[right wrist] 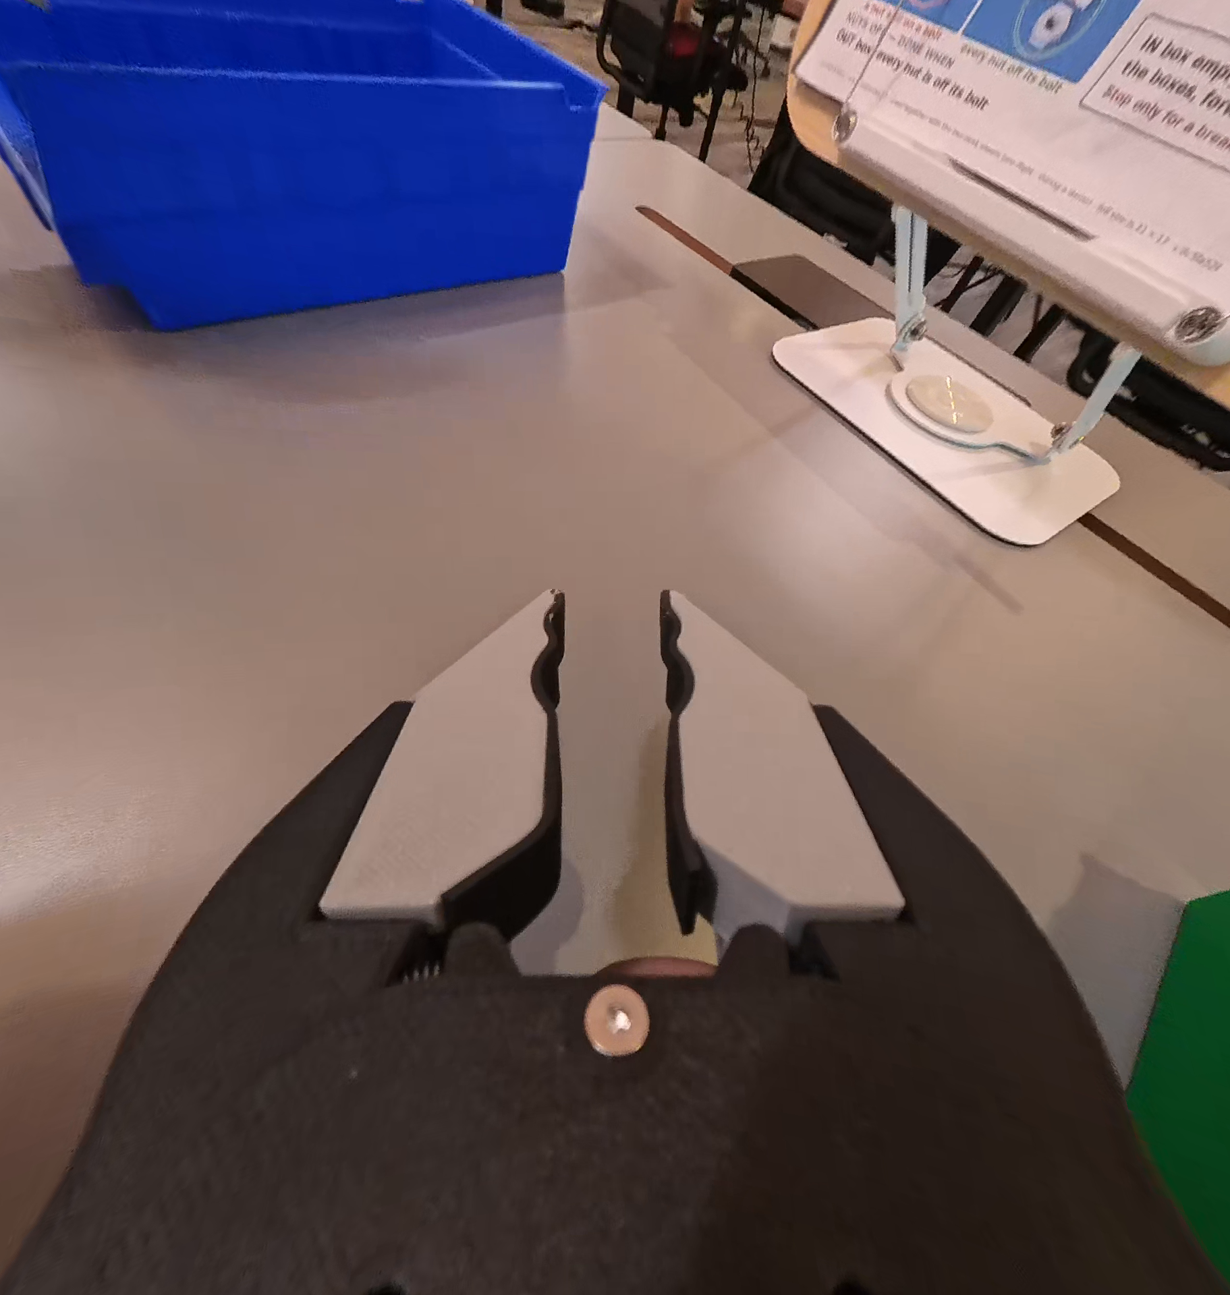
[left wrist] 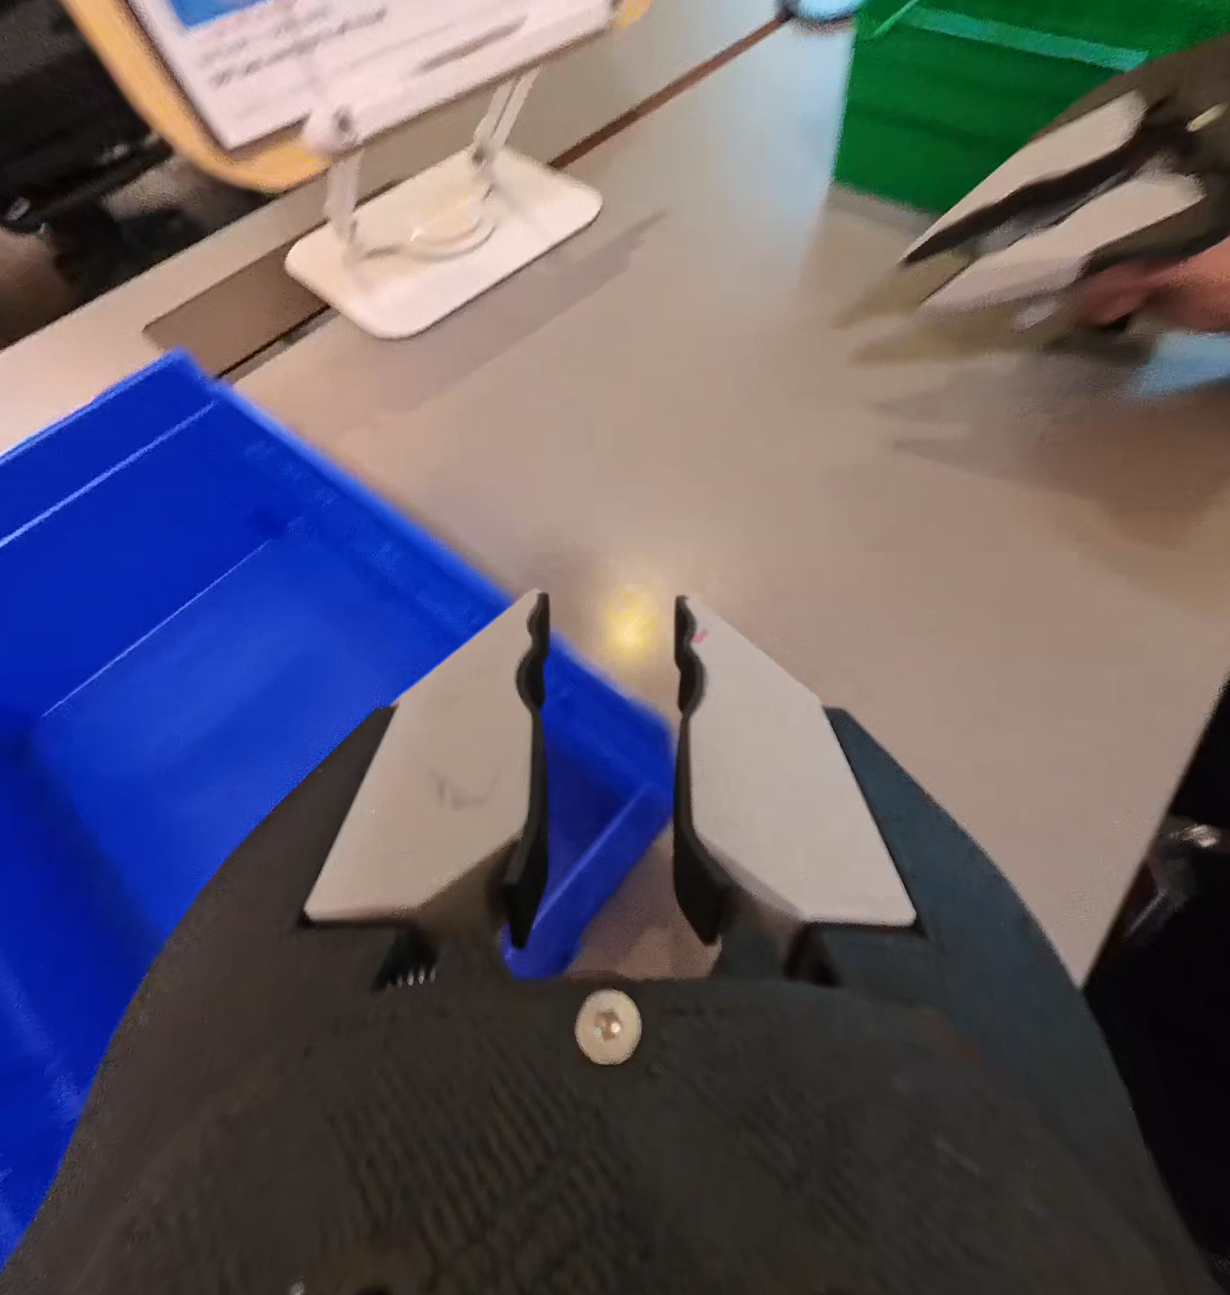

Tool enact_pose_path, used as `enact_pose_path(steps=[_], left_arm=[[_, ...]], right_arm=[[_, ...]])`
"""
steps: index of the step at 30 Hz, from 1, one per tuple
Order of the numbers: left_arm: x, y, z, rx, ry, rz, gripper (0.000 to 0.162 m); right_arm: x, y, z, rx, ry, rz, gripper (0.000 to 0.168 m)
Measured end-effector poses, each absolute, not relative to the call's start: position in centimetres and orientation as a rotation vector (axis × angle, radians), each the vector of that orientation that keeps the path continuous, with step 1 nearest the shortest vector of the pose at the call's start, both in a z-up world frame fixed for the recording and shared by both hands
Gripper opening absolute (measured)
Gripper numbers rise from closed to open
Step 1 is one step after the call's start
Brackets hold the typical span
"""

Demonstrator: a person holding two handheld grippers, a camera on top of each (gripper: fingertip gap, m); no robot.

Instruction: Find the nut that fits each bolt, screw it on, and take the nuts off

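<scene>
My left gripper (left wrist: 610,606) is open and empty, above the near right corner of a blue bin (left wrist: 198,631) whose visible inside holds nothing. My right gripper (right wrist: 612,603) is open and empty above the bare grey table (right wrist: 387,490). It also shows blurred in the left wrist view (left wrist: 1060,217), held by a hand at the far right in front of a green bin (left wrist: 948,105). The blue bin shows in the right wrist view (right wrist: 303,161) at the far left. No bolt or nut shows in either view.
A white stand (right wrist: 948,427) carries an instruction sheet (right wrist: 1088,105) at the table's back; it also shows in the left wrist view (left wrist: 443,245). A corner of the green bin (right wrist: 1208,1086) lies at the lower right. The table's right edge (left wrist: 1173,785) is close.
</scene>
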State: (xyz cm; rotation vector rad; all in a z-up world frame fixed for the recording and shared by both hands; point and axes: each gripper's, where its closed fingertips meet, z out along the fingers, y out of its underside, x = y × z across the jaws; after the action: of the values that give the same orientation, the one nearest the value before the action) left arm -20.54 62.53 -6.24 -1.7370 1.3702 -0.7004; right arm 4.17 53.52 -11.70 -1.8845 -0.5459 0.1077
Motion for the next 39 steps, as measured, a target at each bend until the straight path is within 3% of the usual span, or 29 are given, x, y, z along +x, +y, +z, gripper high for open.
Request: enact_pose_path(steps=[11, 21, 23, 39], left_arm=[[-24.6, 67.8, -10.5, -1.784, 1.727, -0.668, 0.034], [-24.4, 71.1, -18.1, -1.752, 2.182, -0.201, 0.037], [-23.3, 71.0, -17.9, -1.724, 2.186, -0.274, 0.027], [-23.4, 71.5, -17.8, -1.676, 2.224, -0.257, 0.029]], right_arm=[[2.8, 53.1, -12.6, -1.89, -0.597, 0.178, 0.023], [3.1, 54.2, -13.0, -1.878, -0.533, 0.225, 0.021], [3.2, 54.2, -12.9, -1.873, -0.519, 0.246, 0.021], [3.0, 54.0, -12.5, -1.847, -0.518, 0.323, 0.022]])
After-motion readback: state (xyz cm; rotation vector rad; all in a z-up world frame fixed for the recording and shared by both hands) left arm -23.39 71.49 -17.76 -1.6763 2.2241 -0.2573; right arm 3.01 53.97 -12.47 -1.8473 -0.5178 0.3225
